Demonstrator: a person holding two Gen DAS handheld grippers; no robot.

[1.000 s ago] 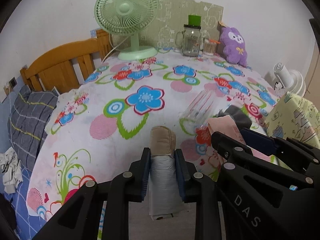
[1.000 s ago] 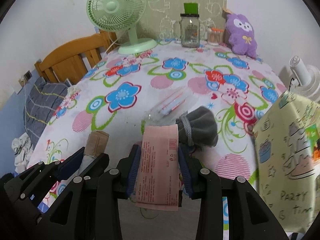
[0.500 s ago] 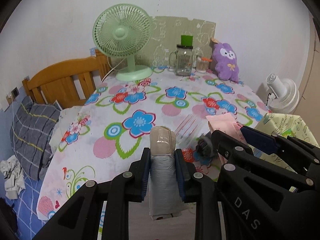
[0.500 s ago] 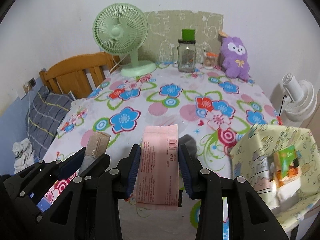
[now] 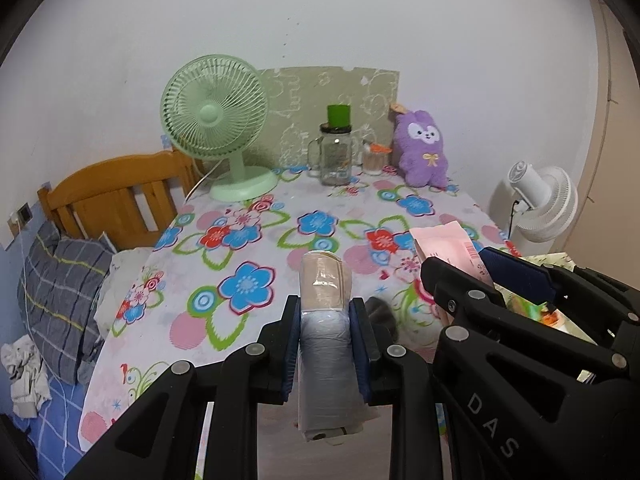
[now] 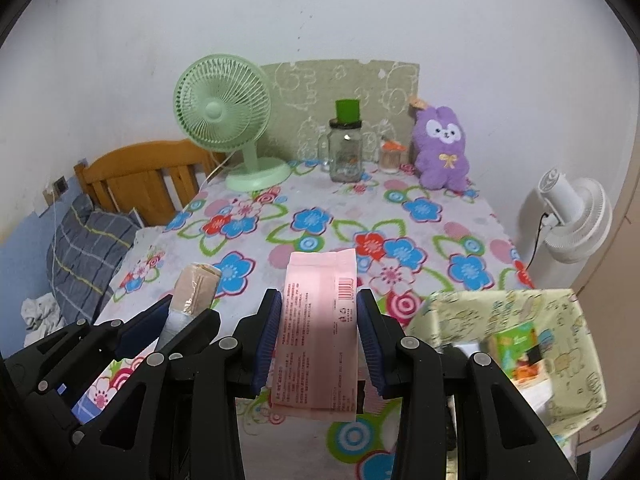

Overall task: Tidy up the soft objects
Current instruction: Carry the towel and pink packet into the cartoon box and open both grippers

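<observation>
**Two soft packs held in the air, both can slip**

The left gripper pinches a grey plastic-wrapped roll with a beige paper end. The right gripper pinches a flat pink pack of smooth, printed film. Both packs hang above the flowered tablecloth. I think the slippery film may slide out of the pads, because each pack is held only at its middle. The fabric box stands near on the right; its soft rim could catch a pack.
</observation>
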